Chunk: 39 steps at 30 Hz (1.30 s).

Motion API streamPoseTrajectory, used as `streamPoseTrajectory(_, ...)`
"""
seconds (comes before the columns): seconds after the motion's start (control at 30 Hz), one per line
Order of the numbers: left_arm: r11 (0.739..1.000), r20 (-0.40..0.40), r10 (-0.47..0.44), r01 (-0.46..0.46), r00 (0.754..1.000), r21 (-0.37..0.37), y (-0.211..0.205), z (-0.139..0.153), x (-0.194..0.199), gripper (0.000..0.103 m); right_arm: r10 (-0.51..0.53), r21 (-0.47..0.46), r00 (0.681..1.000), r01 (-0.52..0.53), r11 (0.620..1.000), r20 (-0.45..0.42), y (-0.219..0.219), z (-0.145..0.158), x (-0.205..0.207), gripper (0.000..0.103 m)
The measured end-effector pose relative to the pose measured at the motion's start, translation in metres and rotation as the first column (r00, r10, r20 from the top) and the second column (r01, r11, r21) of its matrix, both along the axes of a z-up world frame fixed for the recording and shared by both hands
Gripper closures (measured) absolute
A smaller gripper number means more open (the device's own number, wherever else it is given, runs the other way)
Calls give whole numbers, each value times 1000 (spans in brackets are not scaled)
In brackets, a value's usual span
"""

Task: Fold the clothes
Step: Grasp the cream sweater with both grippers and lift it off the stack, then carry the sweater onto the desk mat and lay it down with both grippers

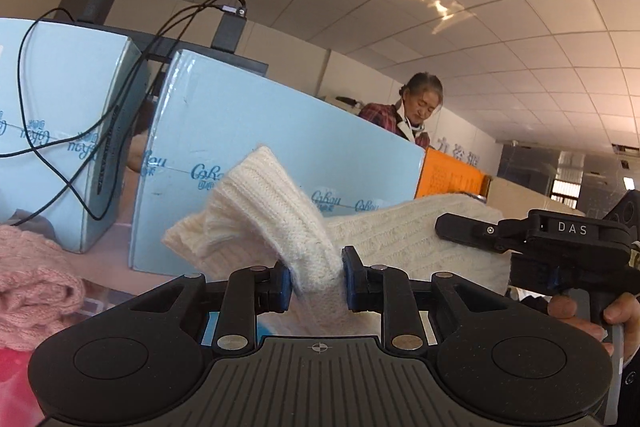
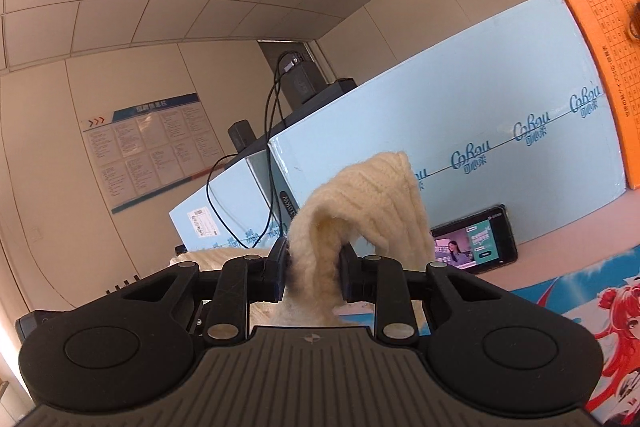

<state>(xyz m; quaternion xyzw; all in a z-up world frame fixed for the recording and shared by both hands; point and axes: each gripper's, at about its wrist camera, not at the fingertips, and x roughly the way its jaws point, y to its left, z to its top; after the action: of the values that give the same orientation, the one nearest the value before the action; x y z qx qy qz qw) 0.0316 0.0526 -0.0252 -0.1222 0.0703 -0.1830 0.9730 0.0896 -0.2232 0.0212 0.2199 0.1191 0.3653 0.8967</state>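
A cream cable-knit sweater (image 1: 400, 239) is held up off the table between both grippers. My left gripper (image 1: 316, 281) is shut on a bunched edge of it, and a flap (image 1: 260, 195) stands up above the jaws. My right gripper (image 2: 313, 273) is shut on another edge of the same sweater (image 2: 360, 203), which arches over the jaws. The right gripper also shows in the left wrist view (image 1: 472, 233) at the right, clamped on the knit, with a hand on its handle.
Light blue cartons (image 1: 240, 131) (image 2: 460, 147) stand close behind, with black cables (image 1: 80, 107). A pink knitted garment (image 1: 32, 283) lies at the left. A phone (image 2: 476, 247) leans on a carton. An orange box (image 2: 612, 59) and a woman (image 1: 416, 111) are beyond.
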Motion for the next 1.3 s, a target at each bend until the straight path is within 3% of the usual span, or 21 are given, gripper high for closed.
streamPoseTrajectory(0.2,997,-136,-61,67,989,36,-19,-12,22,79,-27,-30,996,25,999,-82,-40,-16,-5,80)
streamPoseTrajectory(0.27,998,-179,-33,44,983,54,-19,-18,26,77,5,-72,994,-12,997,-106,-40,-22,-10,77)
streamPoseTrajectory(0.3,998,-201,-11,25,980,65,-20,-21,27,75,25,-83,992,-36,996,-125,-38,-26,-12,72)
streamPoseTrajectory(0.37,996,-236,43,-22,971,91,-19,-24,29,68,63,-98,980,-83,992,-188,-32,-32,-10,50)
streamPoseTrajectory(0.4,993,-250,73,-48,965,104,-19,-25,30,63,73,-101,973,-97,990,-220,-29,-34,-9,31)
streamPoseTrajectory(0.43,990,-264,103,-74,959,118,-19,-26,30,50,72,-108,967,-101,989,-242,-27,-37,-8,24)
streamPoseTrajectory(0.57,964,-275,236,-190,932,184,-15,-25,33,25,-38,-177,957,-14,984,-289,-22,-42,-2,18)
streamPoseTrajectory(0.63,950,-274,291,-244,917,194,-11,-25,33,14,-74,-152,934,22,988,-349,-33,-49,4,18)
streamPoseTrajectory(0.7,939,-261,329,-285,908,193,-7,-23,30,13,-75,-101,912,37,994,-403,-42,-55,11,17)
streamPoseTrajectory(0.93,958,-194,284,-269,939,98,2,-15,10,10,-145,-44,914,138,989,-380,-54,-54,5,18)
streamPoseTrajectory(1.1,973,-167,227,-216,959,83,-3,-13,5,10,-163,-3,928,172,985,-336,-58,-50,-1,21)
streamPoseTrajectory(1.17,977,-165,209,-199,964,80,-5,-14,4,10,-161,-6,939,167,986,-303,-56,-48,-4,32)
streamPoseTrajectory(1.3,979,-168,200,-189,965,77,-6,-14,4,10,-126,-28,958,123,992,-257,-47,-48,-8,61)
